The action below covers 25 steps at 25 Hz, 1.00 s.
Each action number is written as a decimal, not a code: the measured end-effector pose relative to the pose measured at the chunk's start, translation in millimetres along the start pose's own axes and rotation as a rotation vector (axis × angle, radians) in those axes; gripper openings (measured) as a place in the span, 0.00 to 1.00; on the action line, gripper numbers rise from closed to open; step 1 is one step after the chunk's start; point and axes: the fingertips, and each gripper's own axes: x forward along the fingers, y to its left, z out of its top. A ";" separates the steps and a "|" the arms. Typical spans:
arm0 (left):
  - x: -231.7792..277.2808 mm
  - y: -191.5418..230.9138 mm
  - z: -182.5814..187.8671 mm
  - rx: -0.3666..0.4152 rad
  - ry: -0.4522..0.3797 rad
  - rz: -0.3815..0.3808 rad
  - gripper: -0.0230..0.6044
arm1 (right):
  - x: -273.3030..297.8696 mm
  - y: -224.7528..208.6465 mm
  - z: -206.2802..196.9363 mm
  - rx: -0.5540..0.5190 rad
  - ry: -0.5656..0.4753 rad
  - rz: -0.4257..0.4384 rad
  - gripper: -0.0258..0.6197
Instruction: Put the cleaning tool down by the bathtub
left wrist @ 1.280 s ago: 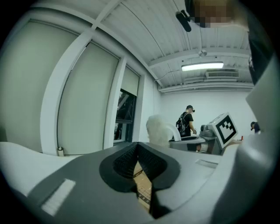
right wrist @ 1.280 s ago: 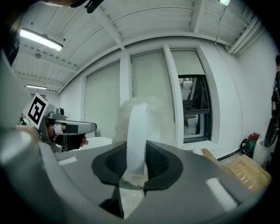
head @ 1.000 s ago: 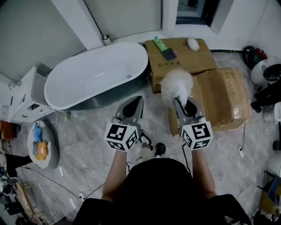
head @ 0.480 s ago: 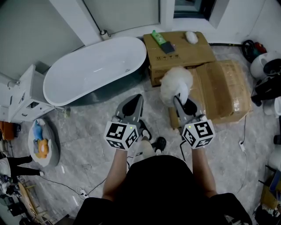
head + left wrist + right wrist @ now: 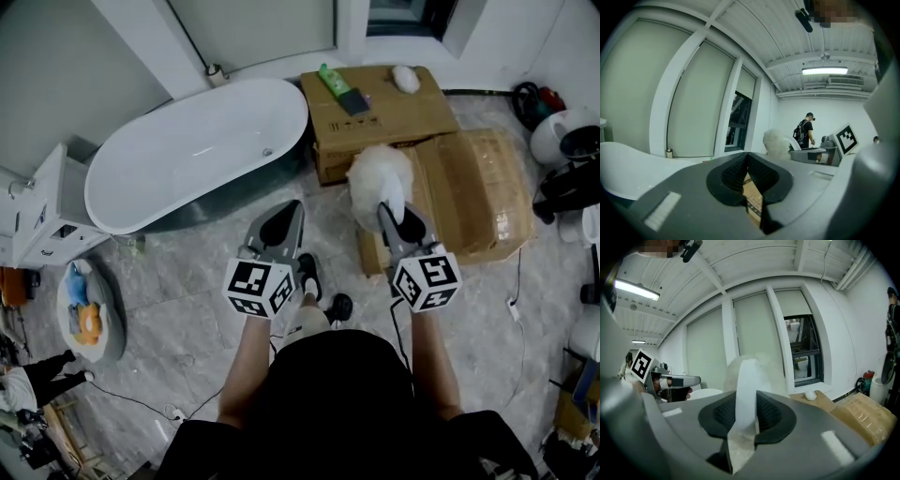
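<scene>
The right gripper pinches the stiff flat handle of the cleaning tool, a sound hold since its fluffy head looks light and soft, above the cardboard box at its left edge, beside the bathtub, while the left gripper is pressed together, empty.

Black tee, grey left gripper & right gripper, b&w marker cubes

Probably a mock bathroom set up inside a lab or studio rather than a home: white freestanding bathtub on grey marble-look floor tiles, 2 cardboard boxes, loose cables, tall blinded windows, ceiling strip light, person with backpack at a far workbench.
</scene>
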 end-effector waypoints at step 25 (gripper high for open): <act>124.9 129.5 52.3 0.023 -0.021 -0.138 0.03 | 152.6 -40.0 78.5 -0.024 -0.071 -0.198 0.18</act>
